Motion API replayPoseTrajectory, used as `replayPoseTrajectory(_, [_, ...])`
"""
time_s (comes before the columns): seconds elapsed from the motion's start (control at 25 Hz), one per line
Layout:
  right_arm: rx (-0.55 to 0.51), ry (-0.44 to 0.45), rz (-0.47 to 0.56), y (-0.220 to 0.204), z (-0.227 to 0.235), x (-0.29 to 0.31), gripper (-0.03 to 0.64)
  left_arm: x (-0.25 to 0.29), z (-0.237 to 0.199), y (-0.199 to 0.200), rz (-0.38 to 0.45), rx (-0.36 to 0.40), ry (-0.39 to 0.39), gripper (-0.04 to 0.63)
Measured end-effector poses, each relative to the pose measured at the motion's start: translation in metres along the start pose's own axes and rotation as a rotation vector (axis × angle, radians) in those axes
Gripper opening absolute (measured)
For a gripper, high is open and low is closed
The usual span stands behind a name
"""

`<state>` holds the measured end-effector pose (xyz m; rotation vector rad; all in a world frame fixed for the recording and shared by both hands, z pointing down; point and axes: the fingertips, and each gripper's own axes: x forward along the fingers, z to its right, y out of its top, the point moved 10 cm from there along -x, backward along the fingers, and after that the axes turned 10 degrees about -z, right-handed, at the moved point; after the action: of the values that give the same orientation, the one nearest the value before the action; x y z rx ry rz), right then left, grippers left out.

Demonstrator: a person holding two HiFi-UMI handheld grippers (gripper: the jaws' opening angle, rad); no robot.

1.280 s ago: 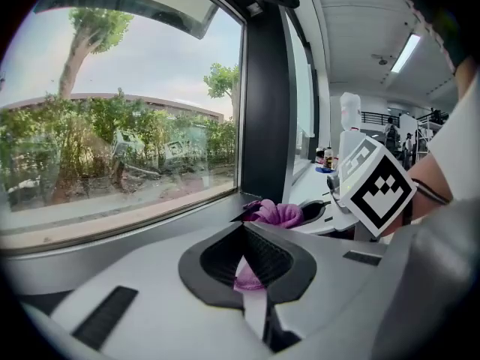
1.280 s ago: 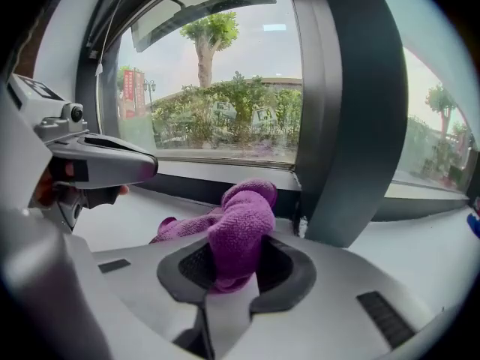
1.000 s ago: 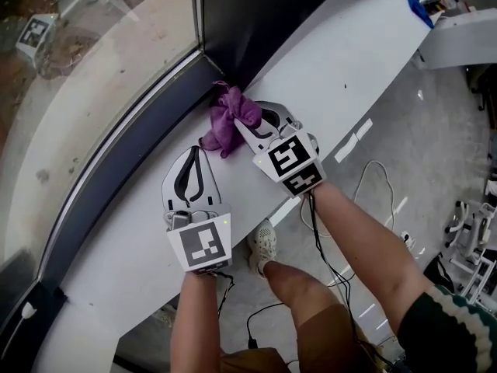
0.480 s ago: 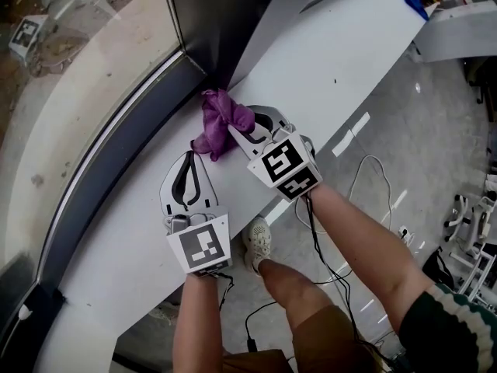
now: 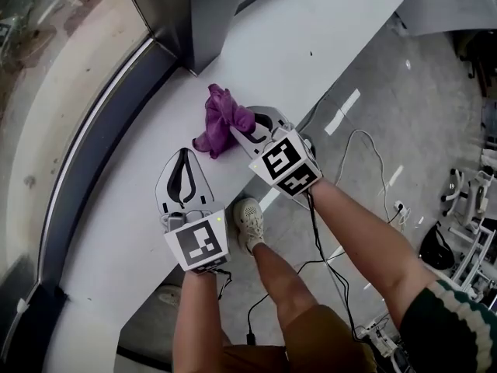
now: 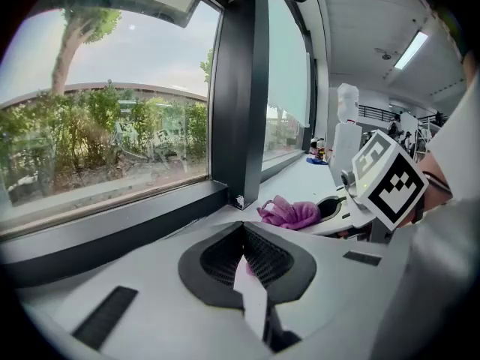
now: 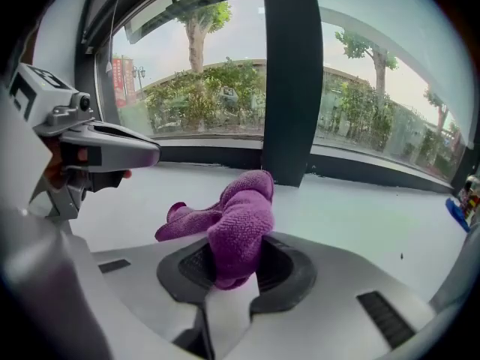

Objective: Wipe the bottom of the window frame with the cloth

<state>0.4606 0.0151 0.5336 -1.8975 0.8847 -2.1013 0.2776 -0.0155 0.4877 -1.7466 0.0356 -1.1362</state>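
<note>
Purple cloth (image 5: 220,121), clamped in the right gripper (image 5: 235,130), lies bunched at the sill's (image 5: 326,45) inner edge by the post (image 5: 211,22), just off the frame (image 5: 97,134). The left gripper (image 5: 185,162) rests closed and empty. Dragged, the wad may slip free or skim only the sill.

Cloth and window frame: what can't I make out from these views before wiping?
- Head view: whether the cloth touches the sill; its own folds hide the underside.
- Right gripper view: how deep the cloth sits in the right gripper; the jaws cover it.
- Left gripper view: dirt on the bottom frame rail; too dark and small.
- Right gripper view: the blue item; small and blurred at the right edge.
</note>
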Motion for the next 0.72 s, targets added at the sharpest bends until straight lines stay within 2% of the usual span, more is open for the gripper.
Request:
replayPoseTrajectory(0.48, [-0.005, 0.03, -0.039, -0.053, -0.016, -0.025, 0.103, -0.013, 0.029, -0.018, -0.058, -0.018, -0.023, 0.008])
replayPoseTrajectory(0.72, [0.014, 0.039, -0.049, -0.07, -0.022, -0.035, 0.103, -0.02, 0.049, -0.039, -0.089, -0.014, -0.044, 0.008])
